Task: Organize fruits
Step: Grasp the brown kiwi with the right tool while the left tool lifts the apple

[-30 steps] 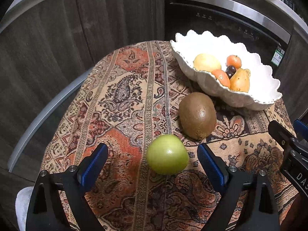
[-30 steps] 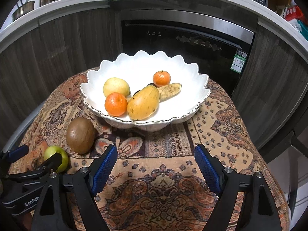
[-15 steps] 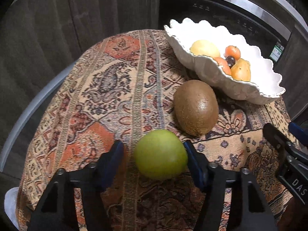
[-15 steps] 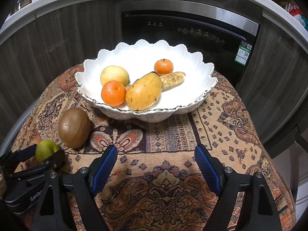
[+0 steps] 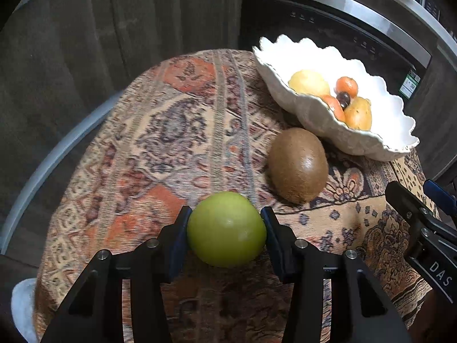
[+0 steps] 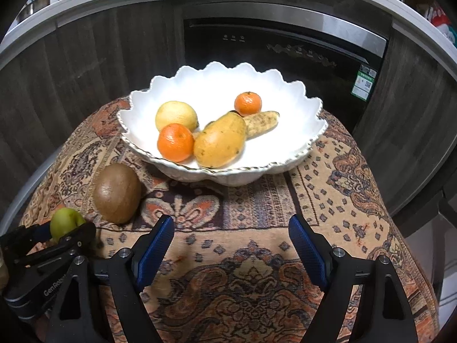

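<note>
Patterned cloth; dark oven behind, jars perhaps on counter

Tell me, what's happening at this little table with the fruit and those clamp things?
A person is sorting fruit with two handheld grippers. The left gripper has just closed its jaws on the green apple, which sits on the patterned tablecloth beside a kiwi. The right gripper hangs open and empty. The white scalloped bowl already holds two tangerines, a lemon, a mango and more.

Green apple on cloth, brown kiwi by white bowl w/ approx 5 fruits
</note>
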A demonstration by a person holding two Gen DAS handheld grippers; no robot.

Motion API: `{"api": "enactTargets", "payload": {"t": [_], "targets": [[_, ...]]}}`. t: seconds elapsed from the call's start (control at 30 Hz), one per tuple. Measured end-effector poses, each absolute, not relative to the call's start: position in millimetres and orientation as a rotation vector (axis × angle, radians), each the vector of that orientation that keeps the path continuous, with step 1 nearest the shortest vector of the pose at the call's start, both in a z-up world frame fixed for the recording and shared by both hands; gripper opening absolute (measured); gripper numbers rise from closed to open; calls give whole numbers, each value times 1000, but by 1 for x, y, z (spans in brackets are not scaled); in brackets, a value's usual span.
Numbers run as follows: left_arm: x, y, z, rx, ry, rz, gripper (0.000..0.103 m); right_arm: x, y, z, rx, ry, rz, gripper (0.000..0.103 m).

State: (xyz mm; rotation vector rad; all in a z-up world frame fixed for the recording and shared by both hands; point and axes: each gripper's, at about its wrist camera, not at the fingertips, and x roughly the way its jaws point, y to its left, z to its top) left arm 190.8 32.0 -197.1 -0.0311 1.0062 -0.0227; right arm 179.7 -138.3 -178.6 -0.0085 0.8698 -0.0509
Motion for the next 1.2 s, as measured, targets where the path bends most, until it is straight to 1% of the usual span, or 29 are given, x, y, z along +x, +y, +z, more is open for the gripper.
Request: {"api": "enactTargets", "payload": {"t": [0.37, 0.6, 0.87, 0.93, 1.0, 1.03, 1.1, 1.13, 1.17, 1.2], "targets": [[187, 86, -178, -55, 971, 57, 48, 191, -88, -173, -12, 859, 41, 83], [187, 115, -180, -73, 961, 98, 48, 204, -59, -182, -23, 880, 75, 83], [191, 126, -188, -98, 969, 97, 48, 224, -48, -200, 8, 931, 78, 81], [193, 127, -190, -105, 973, 94, 48, 229, -46, -204, 13, 943, 81, 78], [195, 128, -191, -111, 976, 93, 48, 234, -44, -209, 17, 959, 88, 71], [195, 128, -191, -113, 976, 93, 48, 237, -44, -212, 19, 967, 88, 69], [196, 129, -193, -116, 979, 93, 48, 241, -44, -218, 29, 988, 88, 60], [196, 129, -193, -117, 980, 92, 48, 242, -43, -221, 34, 1000, 91, 59], [197, 129, -194, -118, 982, 92, 48, 243, -43, -224, 42, 1008, 102, 53], [197, 129, -194, -122, 984, 92, 48, 243, -42, -225, 41, 1006, 105, 52]]}}
